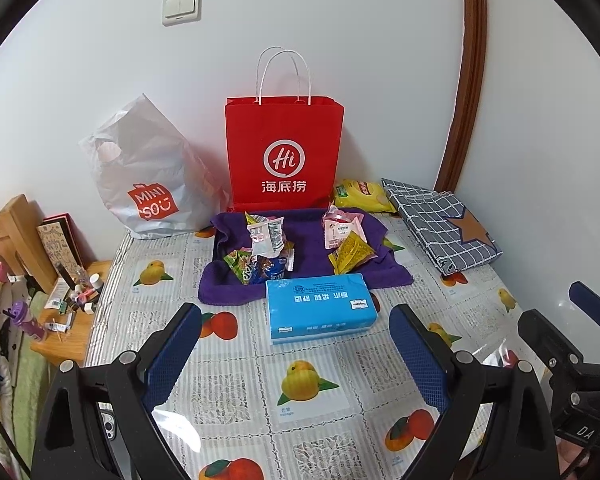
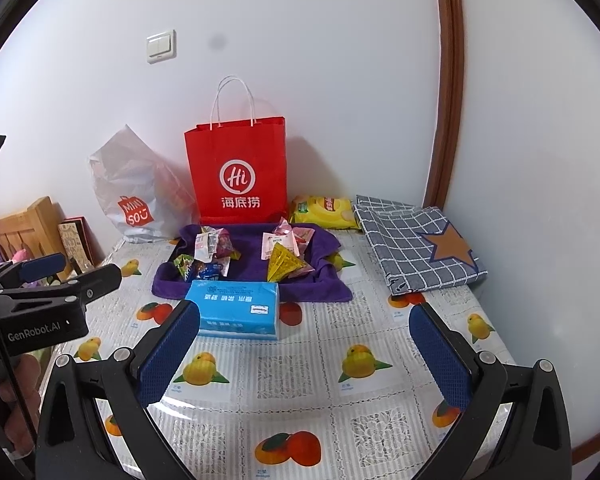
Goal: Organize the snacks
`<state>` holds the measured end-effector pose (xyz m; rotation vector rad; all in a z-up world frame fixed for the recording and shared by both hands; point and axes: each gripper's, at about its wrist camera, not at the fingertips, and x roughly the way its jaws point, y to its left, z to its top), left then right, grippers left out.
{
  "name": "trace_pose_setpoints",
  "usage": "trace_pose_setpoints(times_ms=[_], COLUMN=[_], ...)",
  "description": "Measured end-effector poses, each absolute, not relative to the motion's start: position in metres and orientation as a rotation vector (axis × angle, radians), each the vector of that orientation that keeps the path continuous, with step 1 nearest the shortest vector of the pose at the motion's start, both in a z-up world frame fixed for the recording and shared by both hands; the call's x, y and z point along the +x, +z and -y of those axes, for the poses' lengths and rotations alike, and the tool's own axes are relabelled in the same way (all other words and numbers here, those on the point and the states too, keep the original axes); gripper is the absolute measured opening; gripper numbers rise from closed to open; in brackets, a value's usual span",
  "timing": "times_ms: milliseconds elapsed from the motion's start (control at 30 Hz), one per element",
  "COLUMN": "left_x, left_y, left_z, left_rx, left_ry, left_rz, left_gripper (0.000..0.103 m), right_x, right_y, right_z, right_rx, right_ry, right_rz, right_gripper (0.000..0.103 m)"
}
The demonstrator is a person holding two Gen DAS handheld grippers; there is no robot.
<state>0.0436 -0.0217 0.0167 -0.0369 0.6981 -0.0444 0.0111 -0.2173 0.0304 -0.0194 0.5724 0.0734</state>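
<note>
Purple towel (image 1: pixel 312 264) lies spread on the fruit-print tabletop (image 1: pixel 236 396), carrying the small snacks in two clusters: a left pile (image 1: pixel 262 254) of mixed packets and a right pile (image 1: pixel 348 240) of pink packets with a yellow pyramid pack (image 2: pixel 284 266). A yellow chip bag (image 2: pixel 324 209) rests behind, beside the red paper bag (image 1: pixel 284 152); a blue tissue pack (image 1: pixel 320 306) sits at the towel's front edge. Both the left hand-held gripper (image 1: pixel 296 352) and the right hand-held gripper (image 2: pixel 304 352) hover spread, holding nothing. Two clusters would fit sorting finished or merely under way; I cannot judge which, so no next move is settled.
</note>
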Motion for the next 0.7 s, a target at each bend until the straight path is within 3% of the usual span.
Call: trace_pose_setpoints(times_ms=[700], left_x=[0.0435], left_y=[0.0149], left_z=[0.0168], left_rx=[-0.038], left_ry=[-0.045], left_rz=[-0.689], left_gripper=[0.095], right_x=[0.0100], right_y=[0.0299], right_z=[0.2147], right_rx=[-0.026], right_ry=[0.072], right_rz=[-0.566], right_gripper=[0.103])
